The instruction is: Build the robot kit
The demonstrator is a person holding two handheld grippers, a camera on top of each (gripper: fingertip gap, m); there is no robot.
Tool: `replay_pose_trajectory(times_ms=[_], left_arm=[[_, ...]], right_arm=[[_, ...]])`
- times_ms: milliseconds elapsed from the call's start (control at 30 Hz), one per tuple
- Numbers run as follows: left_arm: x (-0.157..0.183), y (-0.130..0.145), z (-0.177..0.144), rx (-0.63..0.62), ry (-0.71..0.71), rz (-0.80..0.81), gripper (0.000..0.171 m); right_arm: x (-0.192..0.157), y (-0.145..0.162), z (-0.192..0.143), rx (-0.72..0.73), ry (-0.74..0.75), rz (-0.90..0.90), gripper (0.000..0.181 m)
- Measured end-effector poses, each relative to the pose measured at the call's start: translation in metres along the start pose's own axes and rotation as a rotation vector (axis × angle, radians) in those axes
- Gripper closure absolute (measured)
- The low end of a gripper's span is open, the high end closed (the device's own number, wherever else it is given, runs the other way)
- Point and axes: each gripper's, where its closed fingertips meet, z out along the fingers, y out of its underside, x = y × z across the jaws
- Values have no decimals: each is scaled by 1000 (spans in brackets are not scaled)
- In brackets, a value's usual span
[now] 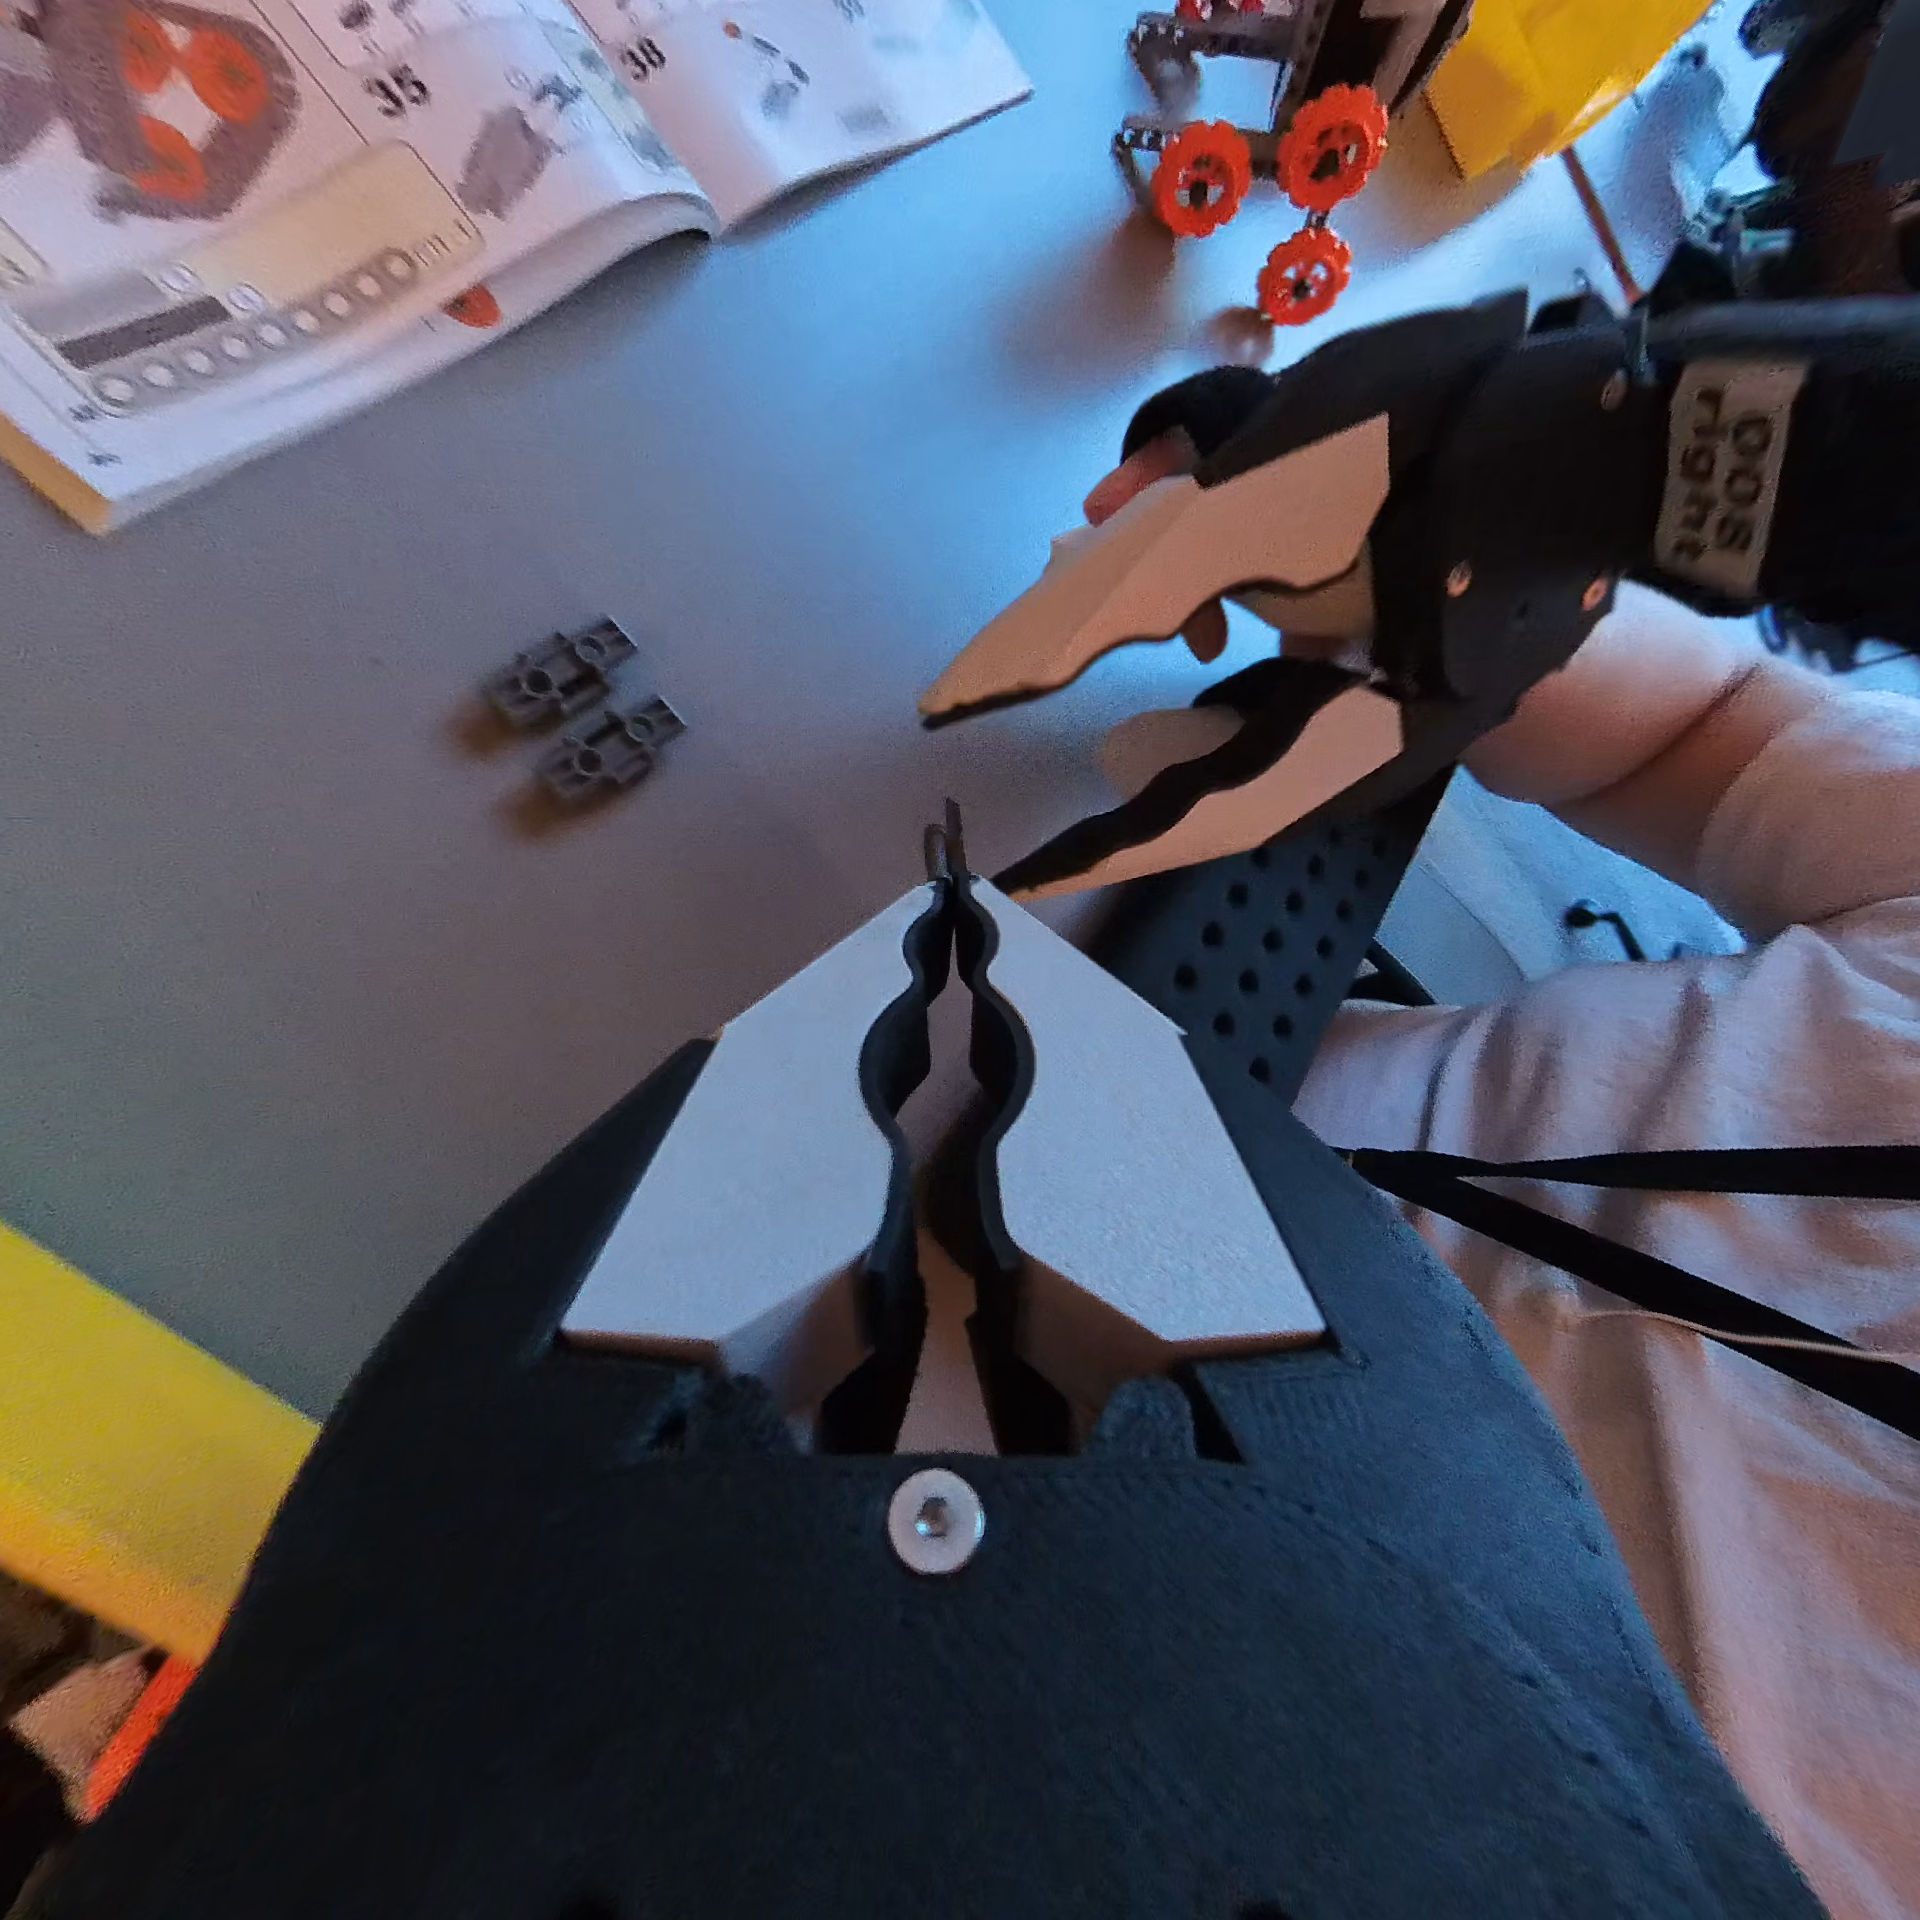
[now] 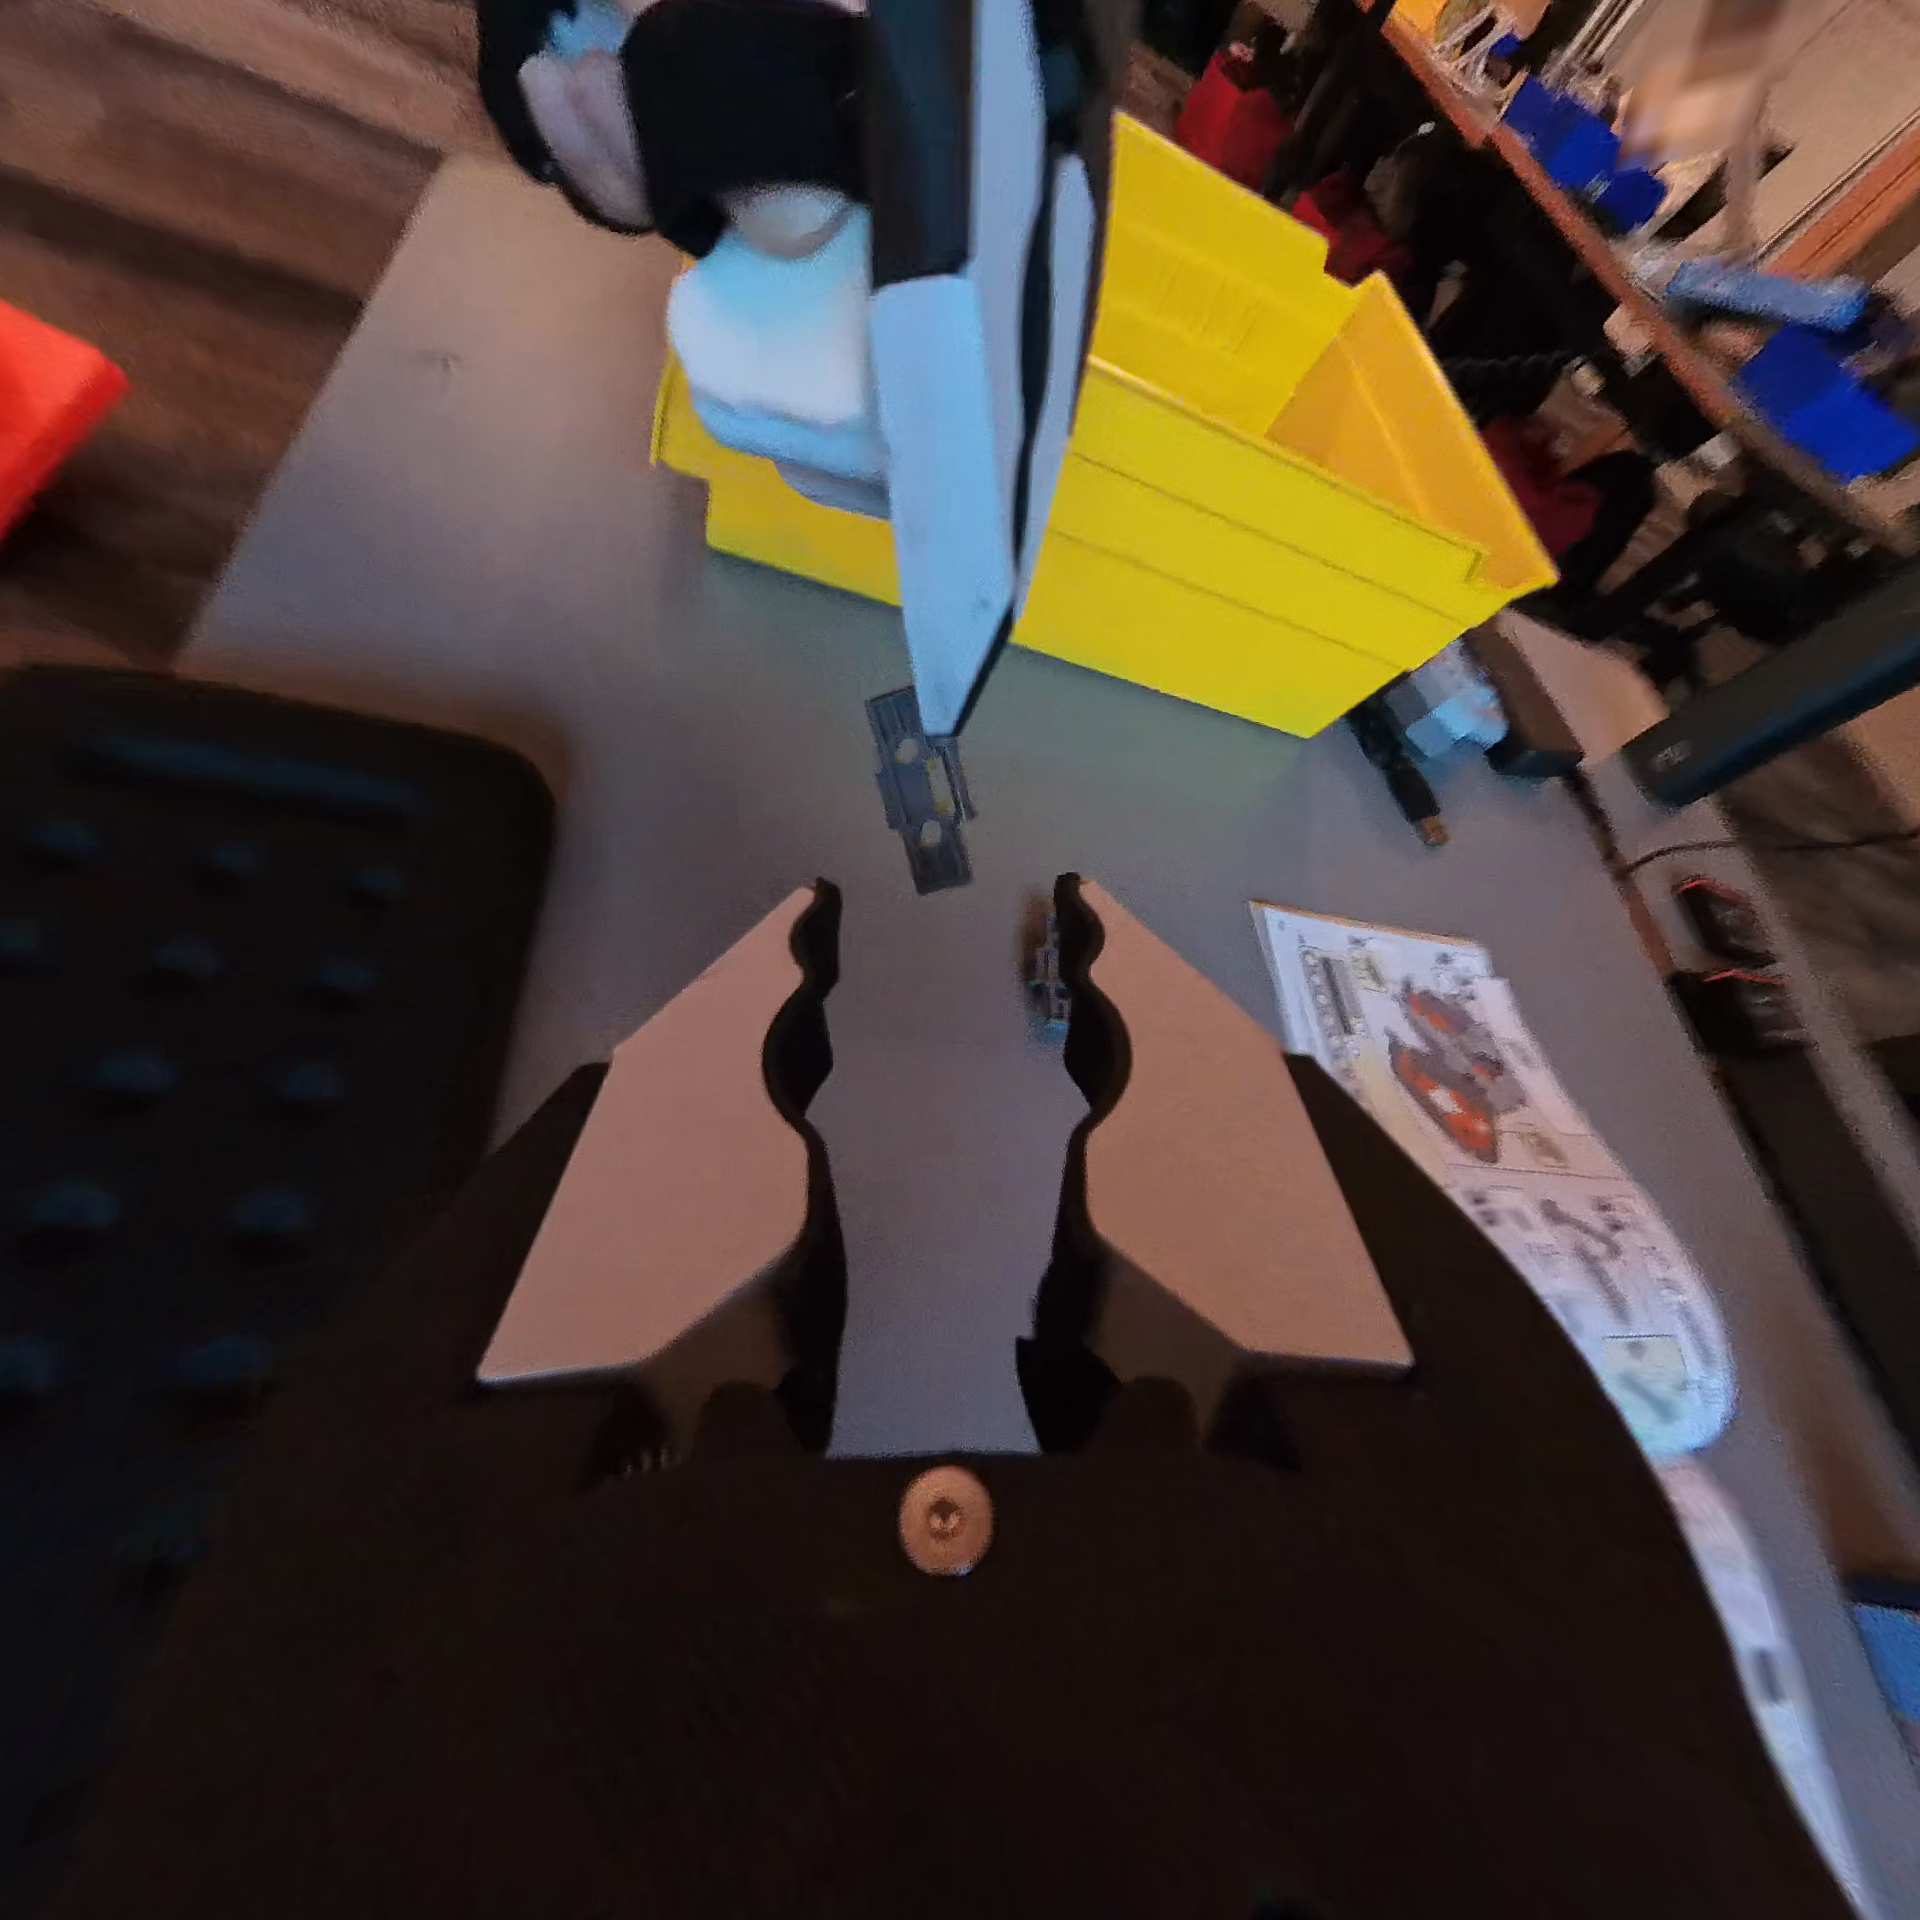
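Grey table (image 1: 727, 499) in a cluttered workshop: shelves with blue bins (image 2: 1808, 405) at the back, a yellow bin (image 2: 1247, 540) on the table, and an open instruction booklet (image 1: 343, 239) at far left in the left wrist view. A partly built model with orange wheels (image 1: 1278, 166) sits beyond.

Left gripper (image 1: 951, 883) has its fingers pressed together, pinching a small grey flat connector piece (image 2: 920, 790) by one end. The piece is held above the table, its long axis running out from the fingertips toward the right gripper (image 2: 945, 904).

Right gripper's fingers are spread, holding nothing, tips just short of the piece. Two similar grey pieces (image 1: 587, 707) lie side by side on the table, near the left gripper.
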Motion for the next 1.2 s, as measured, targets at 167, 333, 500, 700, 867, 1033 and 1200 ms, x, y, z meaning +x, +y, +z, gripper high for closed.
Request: replay_pose_trajectory(times_ms=[167, 333, 500, 700, 867, 1033, 1200], left_arm=[[4, -6, -4, 19, 49, -24, 171], [8, -4, -6, 18, 67, -25, 171], [9, -3, -6, 28, 81, -35, 171], [-7, -8, -23, 69, -85, -3, 131], [-9, -11, -62, 135, -184, 46, 139], [-13, -2, -86, 162, -216, 21, 142], [-16, 6, -106, 180, -251, 5, 142]], right_arm=[[5, -13, -2, 1, 137, -201, 161], [-2, -18, -2, 14, 90, -204, 157], [-5, -14, 2, -17, 86, -223, 171], [-2, 15, 18, -148, 11, -39, 171], [-5, 52, 41, -322, -124, 194, 170], [-1, 59, 50, -380, -174, 262, 169], [4, 59, 50, -387, -180, 275, 150]])
